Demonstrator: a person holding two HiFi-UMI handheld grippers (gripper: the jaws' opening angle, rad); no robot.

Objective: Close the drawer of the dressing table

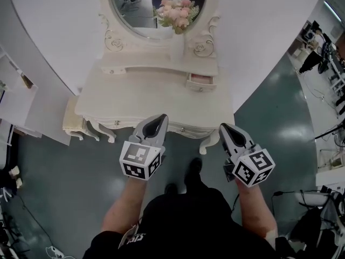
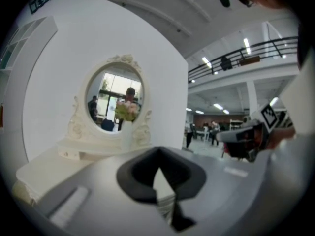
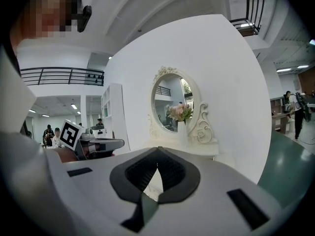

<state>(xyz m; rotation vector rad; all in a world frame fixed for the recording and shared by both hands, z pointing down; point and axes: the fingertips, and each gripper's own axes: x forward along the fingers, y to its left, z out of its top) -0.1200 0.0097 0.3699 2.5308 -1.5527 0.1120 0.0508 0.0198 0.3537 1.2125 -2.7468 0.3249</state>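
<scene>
The white dressing table (image 1: 145, 99) stands ahead against a curved white wall, with an oval mirror (image 1: 137, 7) and a vase of pink flowers (image 1: 178, 15). A small drawer (image 1: 200, 81) on the right of its upper tier is pulled out and shows a pinkish inside. My left gripper (image 1: 160, 118) hovers shut and empty at the table's front edge, left of centre. My right gripper (image 1: 224, 128) is shut and empty, off the front right corner. Both gripper views look at the table (image 2: 49, 163) (image 3: 197, 146) over shut jaw tips (image 2: 158, 150) (image 3: 158, 149).
A white stool (image 1: 73, 124) sits at the table's left end. A white shelf unit (image 1: 13, 99) stands further left. Equipment and cables (image 1: 329, 63) line the right side on the teal floor (image 1: 269, 107). My shoes (image 1: 191, 169) are just in front of the table.
</scene>
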